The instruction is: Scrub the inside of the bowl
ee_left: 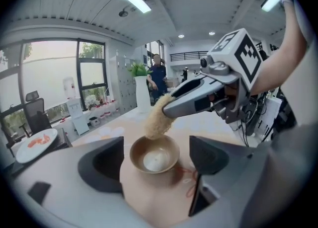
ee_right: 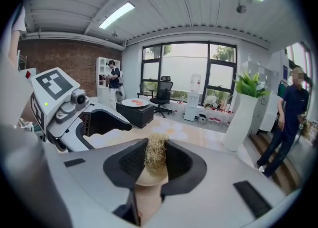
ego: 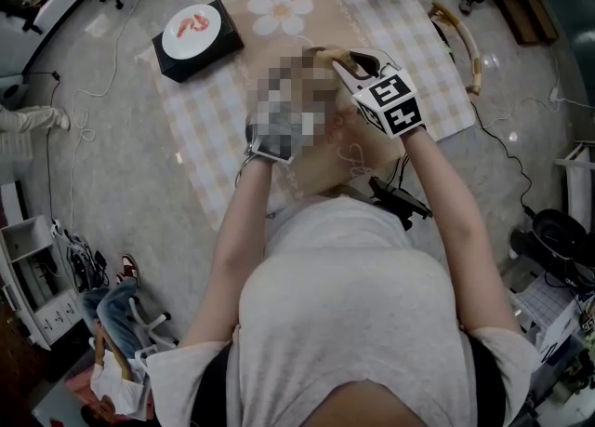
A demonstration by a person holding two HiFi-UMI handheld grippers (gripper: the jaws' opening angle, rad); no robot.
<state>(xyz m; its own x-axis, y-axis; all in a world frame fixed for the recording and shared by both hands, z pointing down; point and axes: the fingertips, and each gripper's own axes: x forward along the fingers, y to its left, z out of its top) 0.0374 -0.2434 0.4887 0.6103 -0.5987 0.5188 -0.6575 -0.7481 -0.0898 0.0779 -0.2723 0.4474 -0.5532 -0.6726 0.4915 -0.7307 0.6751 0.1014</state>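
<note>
A small brown bowl [ee_left: 154,155] with a pale bottom stands on the pinkish mat, between the jaws of my left gripper [ee_left: 156,148]. The jaws stand apart on either side of it, with slim gaps showing. My right gripper [ee_left: 168,109] comes in from the right, shut on a straw-coloured fibrous scrubber [ee_left: 158,118] whose lower end dips over the bowl's far rim. In the right gripper view the scrubber [ee_right: 156,156] is pinched between the pads, with the bowl [ee_right: 149,178] just beneath. A mosaic patch hides the bowl in the head view, between the left gripper [ego: 270,141] and right gripper [ego: 346,64].
A black box carrying a white plate of red food [ego: 195,30] sits at the mat's far left. The checked mat [ego: 423,39] reaches right toward a curved wooden piece [ego: 462,34] and cables. A tall white planter [ee_right: 243,120] and a standing person [ee_right: 288,117] are at the right.
</note>
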